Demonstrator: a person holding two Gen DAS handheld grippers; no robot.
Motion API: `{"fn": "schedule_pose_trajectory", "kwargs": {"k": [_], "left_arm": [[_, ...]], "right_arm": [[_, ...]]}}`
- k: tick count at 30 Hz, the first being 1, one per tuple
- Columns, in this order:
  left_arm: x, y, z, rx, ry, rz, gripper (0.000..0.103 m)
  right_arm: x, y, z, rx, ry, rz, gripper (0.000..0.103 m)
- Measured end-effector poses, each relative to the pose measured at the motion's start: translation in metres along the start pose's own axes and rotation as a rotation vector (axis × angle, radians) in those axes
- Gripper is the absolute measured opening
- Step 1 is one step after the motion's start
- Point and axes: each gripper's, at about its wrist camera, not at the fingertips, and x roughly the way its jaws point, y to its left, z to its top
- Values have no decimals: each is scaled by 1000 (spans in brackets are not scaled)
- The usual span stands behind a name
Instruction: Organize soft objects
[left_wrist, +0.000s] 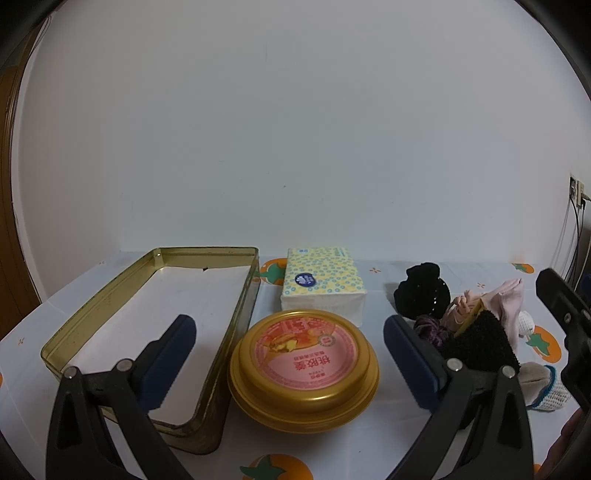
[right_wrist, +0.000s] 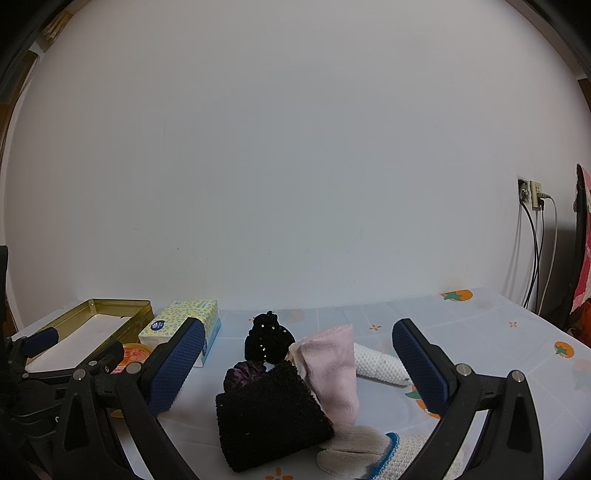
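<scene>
A pile of soft things lies on the table: a black knit piece, a pink cloth, a black sequined scrunchie, a purple scrunchie, a white knit piece and a cream knit piece with blue trim. My right gripper is open around the pile, above it. An open gold rectangular tin lies at the left. My left gripper is open and empty above a round gold tin. The pile also shows in the left wrist view.
A tissue pack with a yellow-blue pattern stands behind the round tin, next to the rectangular tin. The tablecloth has orange fruit prints. A white wall is close behind. Cables and a socket are at the right.
</scene>
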Motion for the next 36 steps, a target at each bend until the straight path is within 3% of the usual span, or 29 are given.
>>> {"fn": "schedule_pose_trajectory", "kwargs": {"k": [23,29,36], "left_arm": [[0,1,0,0,4,-3,103],[0,-1,0,14,8,-13,103],[-2,-10,-2,64,31,-72,103]], "right_arm": [[-2,-1,1,1,-11,-14,103],[-9,-13,6,-27,-46,-82,102],[-12,-58,1,-103,88,-76,102]]}}
